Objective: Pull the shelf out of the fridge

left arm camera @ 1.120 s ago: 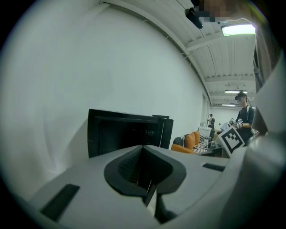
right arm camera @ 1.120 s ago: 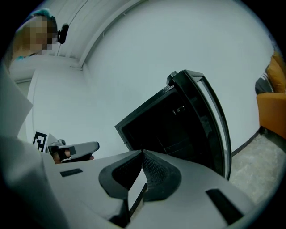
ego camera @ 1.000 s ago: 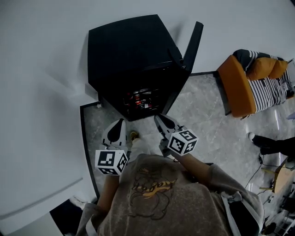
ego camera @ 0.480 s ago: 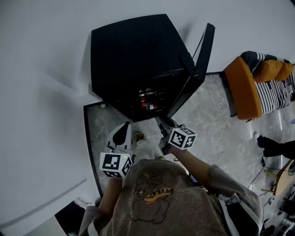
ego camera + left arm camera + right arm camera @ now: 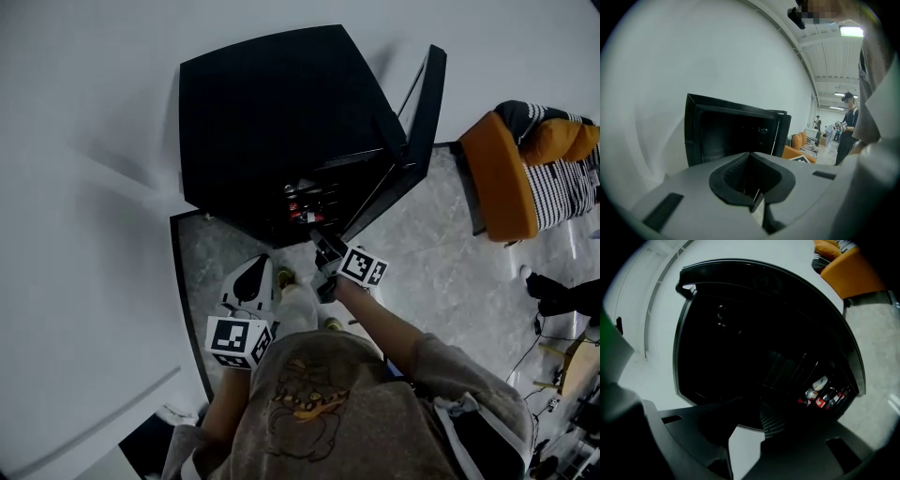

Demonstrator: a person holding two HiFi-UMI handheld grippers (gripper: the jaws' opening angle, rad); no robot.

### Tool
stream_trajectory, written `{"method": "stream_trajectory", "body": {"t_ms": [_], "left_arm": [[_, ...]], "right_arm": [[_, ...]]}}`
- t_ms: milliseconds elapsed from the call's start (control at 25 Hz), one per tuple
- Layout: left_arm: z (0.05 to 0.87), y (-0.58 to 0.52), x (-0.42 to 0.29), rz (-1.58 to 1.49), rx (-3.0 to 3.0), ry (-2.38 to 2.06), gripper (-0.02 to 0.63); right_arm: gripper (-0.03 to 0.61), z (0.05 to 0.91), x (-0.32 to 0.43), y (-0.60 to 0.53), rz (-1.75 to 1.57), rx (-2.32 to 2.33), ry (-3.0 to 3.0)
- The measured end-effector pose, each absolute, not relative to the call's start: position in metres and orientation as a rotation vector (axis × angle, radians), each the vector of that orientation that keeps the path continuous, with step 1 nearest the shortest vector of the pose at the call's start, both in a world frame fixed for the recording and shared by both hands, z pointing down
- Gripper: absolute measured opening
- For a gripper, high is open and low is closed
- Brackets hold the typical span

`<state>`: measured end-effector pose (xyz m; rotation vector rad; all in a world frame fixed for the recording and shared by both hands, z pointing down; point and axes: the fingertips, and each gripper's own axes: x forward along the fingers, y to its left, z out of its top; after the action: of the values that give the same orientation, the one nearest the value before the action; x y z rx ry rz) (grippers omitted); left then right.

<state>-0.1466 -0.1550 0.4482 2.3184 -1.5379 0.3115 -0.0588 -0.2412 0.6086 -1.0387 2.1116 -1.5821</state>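
A black fridge stands against the white wall with its door swung open to the right. In the right gripper view its dark inside shows thin wire shelf bars, with several bottles and cans low down. My right gripper is at the lower front of the opening, its jaws a little apart with nothing between them, and pale floor shows in the gap. My left gripper hangs back over the floor, pointed at the fridge, its jaws together.
An orange sofa with a striped cushion stands to the right of the door. Someone's dark shoe is on the floor at far right. In the left gripper view a person stands far off. Grey marbled floor lies before the fridge.
My right gripper has moved forward from near my body up to the fridge's open front. The left gripper has stayed about where it was.
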Motion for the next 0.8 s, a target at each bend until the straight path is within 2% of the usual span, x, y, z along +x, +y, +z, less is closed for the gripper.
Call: {"method": "stream_trajectory", "body": {"t_ms": [800], "left_arm": [[0.474, -0.172, -0.154, 0.373, 2.289, -1.492, 0.006]], "right_arm": [[0.104, 0.697, -0.086, -0.31, -1.733, -1.062, 1.867]]}}
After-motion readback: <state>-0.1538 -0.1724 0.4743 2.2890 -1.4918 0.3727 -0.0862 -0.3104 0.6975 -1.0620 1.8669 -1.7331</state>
